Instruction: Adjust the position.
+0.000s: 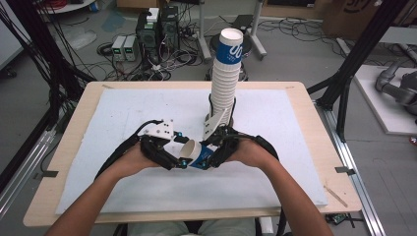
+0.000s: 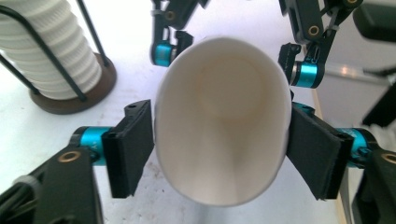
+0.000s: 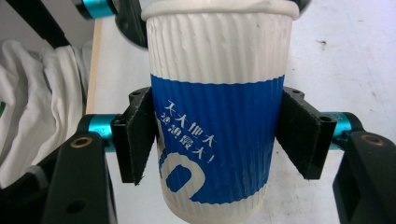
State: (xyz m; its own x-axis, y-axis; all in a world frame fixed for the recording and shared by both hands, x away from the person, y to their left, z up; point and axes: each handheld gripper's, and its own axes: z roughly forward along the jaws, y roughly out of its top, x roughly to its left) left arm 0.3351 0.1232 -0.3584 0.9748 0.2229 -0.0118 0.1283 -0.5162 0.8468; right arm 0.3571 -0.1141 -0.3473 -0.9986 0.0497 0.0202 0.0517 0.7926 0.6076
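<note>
Where the two grippers meet near the middle of the table (image 1: 64,162), a single paper cup (image 1: 195,154) lies on its side between them, its open mouth turned toward the left gripper (image 1: 178,156) and its base toward the right gripper (image 1: 211,156). The cup is white and ribbed near the rim, with a blue band carrying white lettering lower down; its inside is plain white, and its mouth looks squeezed into an oval in the left gripper view. The right gripper's pads press on the blue band from both sides, holding the cup. The left gripper's pads stand at the rim's two sides, the right-hand one touching it and the left-hand one with a thin gap, so it has let go.

At twelve o'clock from the cup, just beyond the hands, a tall stack of cups (image 1: 227,73) rises in a dark wire holder on a round brown base. A white mat (image 1: 118,113) covers the wooden tabletop, with open room at nine and three o'clock and toward the near edge at six.
</note>
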